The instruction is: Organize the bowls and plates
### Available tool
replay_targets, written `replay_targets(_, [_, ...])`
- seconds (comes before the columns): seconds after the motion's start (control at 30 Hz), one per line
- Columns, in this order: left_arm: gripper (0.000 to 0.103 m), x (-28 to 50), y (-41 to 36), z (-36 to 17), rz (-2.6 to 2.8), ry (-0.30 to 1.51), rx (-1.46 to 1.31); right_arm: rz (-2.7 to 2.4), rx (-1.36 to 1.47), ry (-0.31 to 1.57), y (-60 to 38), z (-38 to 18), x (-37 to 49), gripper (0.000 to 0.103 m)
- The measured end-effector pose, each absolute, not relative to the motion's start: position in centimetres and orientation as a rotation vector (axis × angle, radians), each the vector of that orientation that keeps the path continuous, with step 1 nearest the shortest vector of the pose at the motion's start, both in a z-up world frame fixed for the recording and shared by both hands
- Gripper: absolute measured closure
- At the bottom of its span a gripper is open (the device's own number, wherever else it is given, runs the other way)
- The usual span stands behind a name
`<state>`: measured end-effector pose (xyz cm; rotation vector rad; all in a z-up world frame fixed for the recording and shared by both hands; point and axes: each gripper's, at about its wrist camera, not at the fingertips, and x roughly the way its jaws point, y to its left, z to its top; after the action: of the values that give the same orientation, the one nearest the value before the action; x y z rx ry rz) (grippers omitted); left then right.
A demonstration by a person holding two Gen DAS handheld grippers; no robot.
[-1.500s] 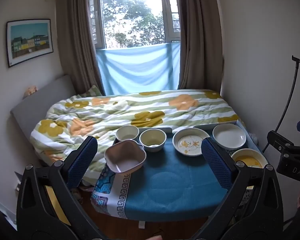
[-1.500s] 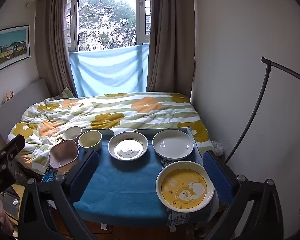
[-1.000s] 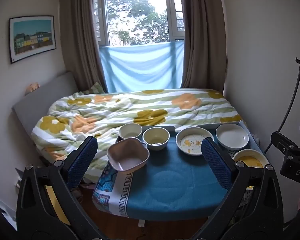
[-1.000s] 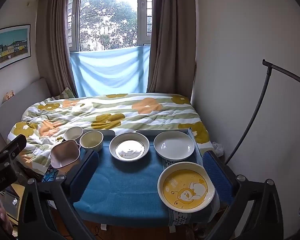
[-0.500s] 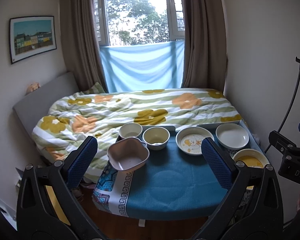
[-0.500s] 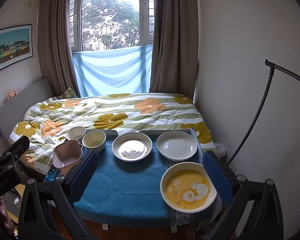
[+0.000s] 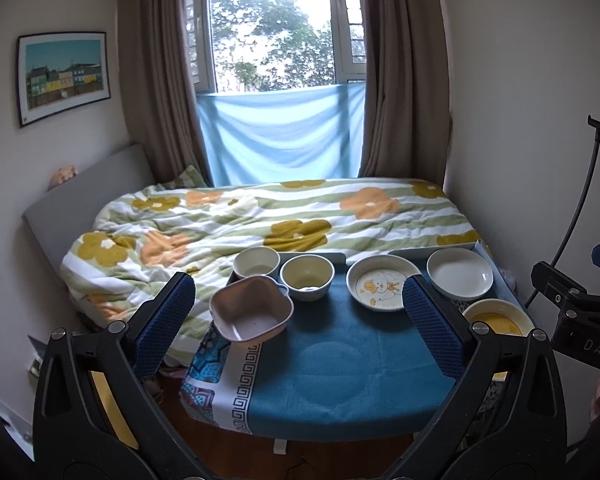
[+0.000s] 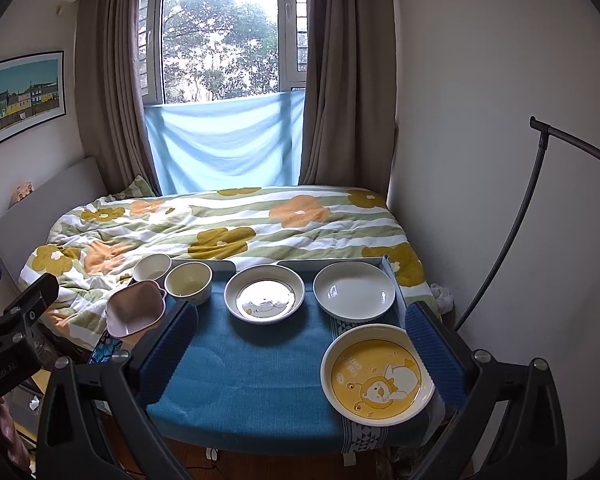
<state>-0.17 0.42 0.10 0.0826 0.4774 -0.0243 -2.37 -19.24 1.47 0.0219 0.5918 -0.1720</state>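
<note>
Hovering back from the blue-clothed table (image 8: 240, 380), both jaws spread wide and gripping nothing: left gripper (image 7: 298, 320), right gripper (image 8: 300, 356). Sitting grouped by kind, probably for stacking: pink bowl (image 7: 251, 314), cream bowl (image 7: 307, 277) and white bowl (image 7: 257, 263) clustered at the left; chick plate (image 8: 265, 293), plain white plate (image 8: 354, 290) and yellow bear plate (image 8: 377, 375) toward the right. Nothing stacked yet.
</note>
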Motion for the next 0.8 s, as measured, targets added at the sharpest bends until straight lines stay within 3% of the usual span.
replay_targets(0.8, [0.000, 0.07, 0.44, 0.15, -0.030, 0.487, 0.078, -0.160, 0.019, 0.588, -19.07, 1.78, -1.85, 0.000])
